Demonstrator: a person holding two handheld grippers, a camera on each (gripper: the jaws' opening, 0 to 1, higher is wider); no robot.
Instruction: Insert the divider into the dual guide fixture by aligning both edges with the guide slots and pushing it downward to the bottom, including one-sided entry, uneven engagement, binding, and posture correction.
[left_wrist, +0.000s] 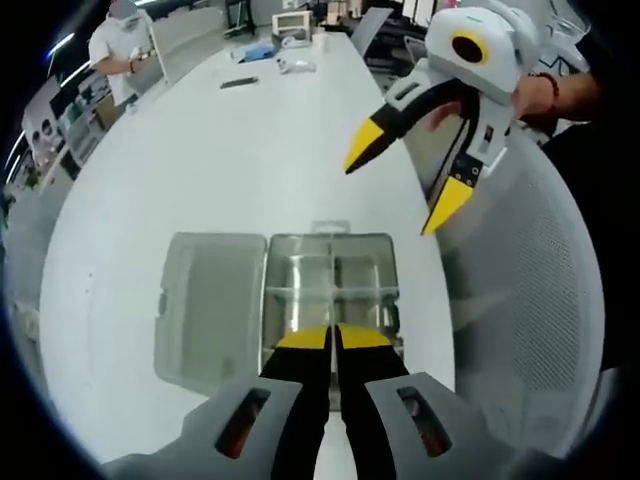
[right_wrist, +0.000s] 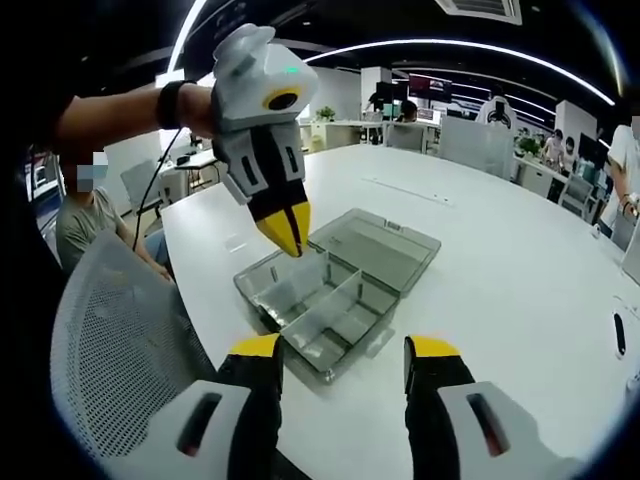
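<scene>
In the left gripper view, our left tool (left_wrist: 333, 338) hangs just above the near edge of the clear compartment box (left_wrist: 330, 290), its yellow tips pressed together with nothing visible between them. The box sits on the white bench (left_wrist: 250, 150) with its lid (left_wrist: 210, 300) folded flat to the left. The right tool (left_wrist: 410, 180) hovers up at the far right, jaws spread and empty.

In the right gripper view, our right tool (right_wrist: 340, 352) stands wide apart and empty over the box (right_wrist: 325, 300), and the left tool (right_wrist: 285, 228) points down, tips closed, above the box's far-left corner. A clear divider (right_wrist: 335, 297) already stands lengthwise inside; we cannot tell whether it is fully seated.

Our judgement: to do this well, we should take the divider by its top edge, keep it level, and ease both ends down evenly so neither side binds.
</scene>
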